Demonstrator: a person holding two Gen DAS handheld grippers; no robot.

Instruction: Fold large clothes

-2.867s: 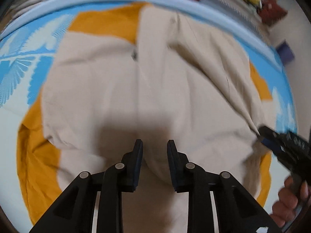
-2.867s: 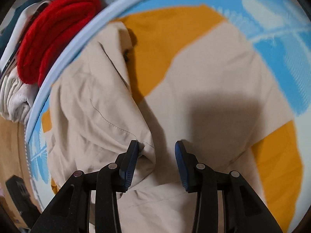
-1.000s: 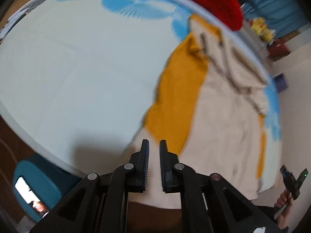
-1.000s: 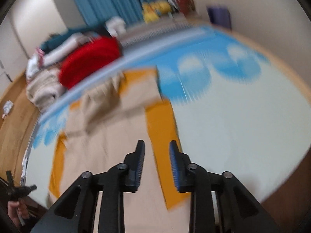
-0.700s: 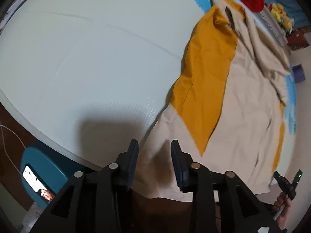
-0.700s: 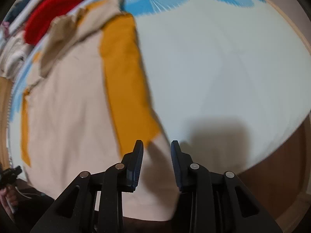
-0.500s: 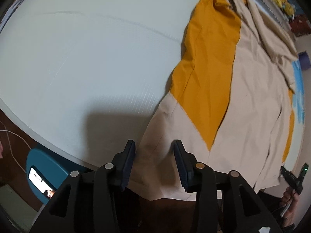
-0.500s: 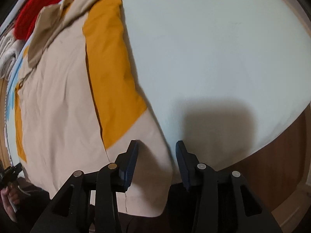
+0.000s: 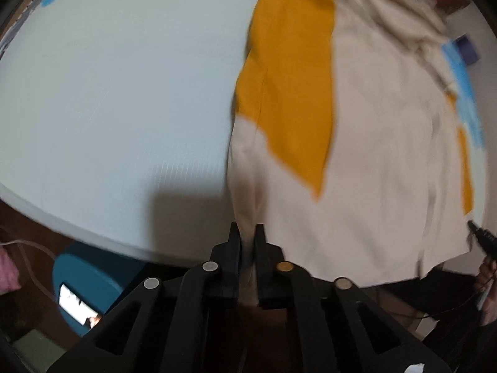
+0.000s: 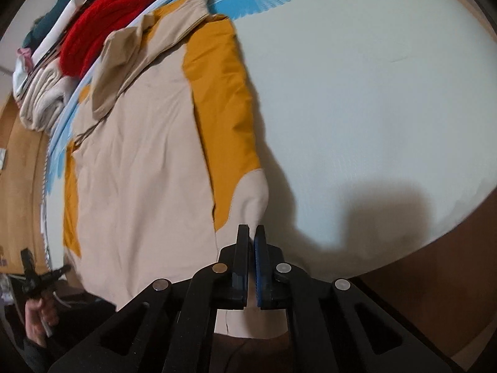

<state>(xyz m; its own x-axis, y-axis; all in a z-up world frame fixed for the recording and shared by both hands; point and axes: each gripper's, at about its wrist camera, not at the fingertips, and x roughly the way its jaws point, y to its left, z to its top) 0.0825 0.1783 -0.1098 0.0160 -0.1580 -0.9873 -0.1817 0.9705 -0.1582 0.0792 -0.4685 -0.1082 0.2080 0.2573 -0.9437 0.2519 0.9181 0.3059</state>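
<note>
At the near edge of the bed (image 10: pixel 388 99) — both my grippers pinched the jacket's hem.

My left gripper (image 9: pixel 247 233) and right gripper (image 10: pixel 251 233) each clamped a bottom corner of the beige-and-orange jacket (image 10: pixel 139 161) — it lay spread flat across the mattress.

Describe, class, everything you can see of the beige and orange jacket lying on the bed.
The jacket is soft woven-looking cloth, beige in the body with mustard-orange panels down both sides. It lies spread fairly flat on the pale bed cover, lightly wrinkled, its hood or collar end bunched toward the red bundle. Its hem reaches the near edge. The left gripper and right gripper are each shut on a bottom corner of it.
</note>
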